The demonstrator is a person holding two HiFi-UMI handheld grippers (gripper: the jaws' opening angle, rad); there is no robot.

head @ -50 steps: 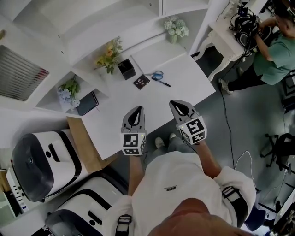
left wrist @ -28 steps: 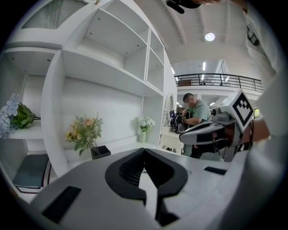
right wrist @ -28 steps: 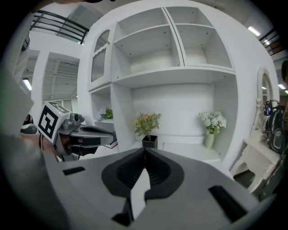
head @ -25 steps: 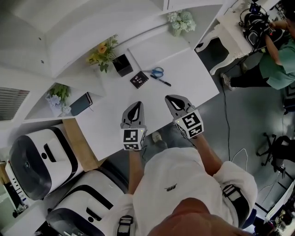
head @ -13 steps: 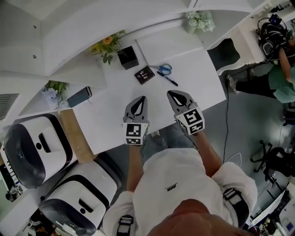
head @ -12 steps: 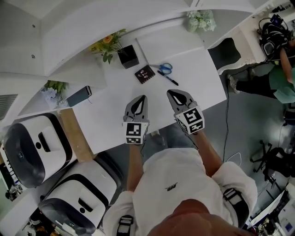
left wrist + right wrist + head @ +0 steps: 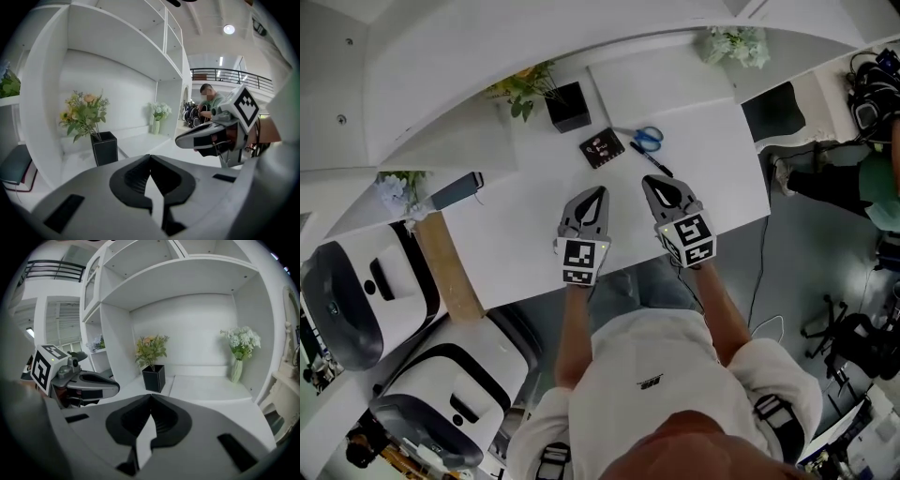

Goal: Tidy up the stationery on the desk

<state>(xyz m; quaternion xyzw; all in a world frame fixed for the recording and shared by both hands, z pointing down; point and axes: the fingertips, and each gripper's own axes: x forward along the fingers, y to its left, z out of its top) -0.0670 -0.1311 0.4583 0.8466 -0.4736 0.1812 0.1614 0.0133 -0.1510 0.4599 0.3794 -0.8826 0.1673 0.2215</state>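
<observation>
The left hand-held gripper (image 7: 592, 199) and right hand-held gripper (image 7: 659, 190) hover pressed together, empty, over the white desk (image 7: 525, 234). Only the head view shows scissors (image 7: 648, 138) and pen (image 7: 651, 159), ahead of the right one; shelves (image 7: 187, 275) beyond.

Office: white desk (image 7: 520, 225), shelves (image 7: 187, 275), flower vases (image 7: 236, 370).

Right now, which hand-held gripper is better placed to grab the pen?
Right. The right hand-held gripper points almost at the pen, just beyond its tips. The left hand-held gripper sits farther off, facing the black card. Both are shut, empty.
</observation>
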